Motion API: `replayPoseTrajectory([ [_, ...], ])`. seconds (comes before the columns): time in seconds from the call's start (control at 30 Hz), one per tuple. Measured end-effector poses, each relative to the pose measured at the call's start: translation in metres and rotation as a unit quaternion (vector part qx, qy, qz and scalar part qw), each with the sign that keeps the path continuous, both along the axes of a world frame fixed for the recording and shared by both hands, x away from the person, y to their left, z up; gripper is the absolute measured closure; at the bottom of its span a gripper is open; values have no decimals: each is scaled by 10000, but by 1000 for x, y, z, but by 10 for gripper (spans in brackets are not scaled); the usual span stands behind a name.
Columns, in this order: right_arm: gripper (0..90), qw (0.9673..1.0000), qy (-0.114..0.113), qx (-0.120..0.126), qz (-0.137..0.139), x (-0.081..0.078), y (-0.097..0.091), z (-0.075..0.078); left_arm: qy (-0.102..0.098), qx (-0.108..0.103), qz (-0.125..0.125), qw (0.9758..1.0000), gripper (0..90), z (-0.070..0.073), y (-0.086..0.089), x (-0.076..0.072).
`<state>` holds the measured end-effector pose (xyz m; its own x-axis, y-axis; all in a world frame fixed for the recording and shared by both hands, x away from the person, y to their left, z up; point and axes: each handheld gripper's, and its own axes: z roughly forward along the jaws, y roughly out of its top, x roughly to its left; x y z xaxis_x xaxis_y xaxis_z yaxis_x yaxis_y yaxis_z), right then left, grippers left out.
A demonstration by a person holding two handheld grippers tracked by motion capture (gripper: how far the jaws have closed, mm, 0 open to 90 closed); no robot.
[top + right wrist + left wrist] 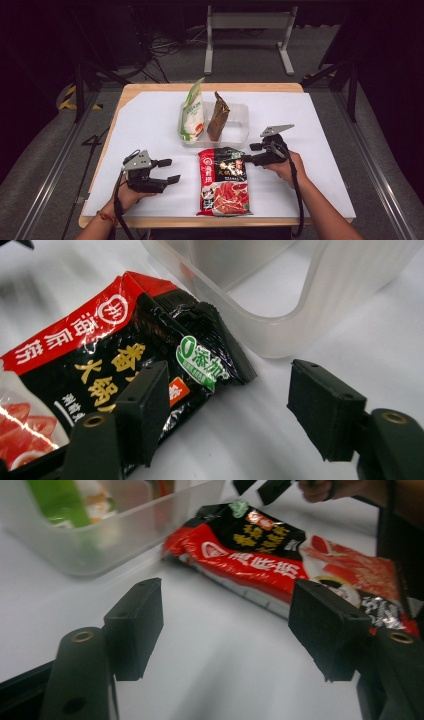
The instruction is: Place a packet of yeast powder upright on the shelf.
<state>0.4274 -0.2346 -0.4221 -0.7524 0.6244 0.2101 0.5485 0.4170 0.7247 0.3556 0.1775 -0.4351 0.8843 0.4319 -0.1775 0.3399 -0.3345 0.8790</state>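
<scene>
Hotpot-base packet (223, 181), red and black, lay flat on the white sheet (150, 120) covering the desk (127, 92), near the front edge and just in front of the clear plastic tub (239, 131); its top corner came close to the tub's front wall, though whether they touched could not be told. Going from the left: the person's left hand (125, 196) rested low on the sheet, well apart from the packet, with the left gripper (170, 170) pointing level toward the packet's left edge; its jaws stood spread with only bare sheet between them. Next came the packet itself, one in number, lying lengthwise with its black top end away from the person. Behind it, the single tub held two upright pouches, a green-and-white pouch (192, 116) on the left and a brown pouch (218, 117) to its right, leaning near each other. Farther right, the person's right hand (286, 167) reached in from the packet's right side, the wrist low, the right gripper (249, 152) aimed at the packet's upper right corner. In the right gripper view its jaws stood apart, one pad over the packet's black corner and the other over bare sheet beside the tub, pressing on nothing. Two grippers, one in each hand.
</scene>
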Motion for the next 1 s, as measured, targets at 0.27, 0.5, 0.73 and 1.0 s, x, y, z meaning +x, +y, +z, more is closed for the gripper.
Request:
replayPoseTrajectory([
  [0.27,301,9995,298,52,35,13,13,-14,537,-104,-537,9971,228,-1,-44,0],
  [0.5,284,9984,560,107,46,19,13,-17,672,415,-676,9946,190,-7,-76,2],
  [0.73,317,9988,483,25,60,12,16,-17,701,475,-511,9951,159,-13,-80,3],
  [1.0,358,9987,510,-34,80,6,21,-16,824,661,-335,9938,159,-20,-82,3],
])
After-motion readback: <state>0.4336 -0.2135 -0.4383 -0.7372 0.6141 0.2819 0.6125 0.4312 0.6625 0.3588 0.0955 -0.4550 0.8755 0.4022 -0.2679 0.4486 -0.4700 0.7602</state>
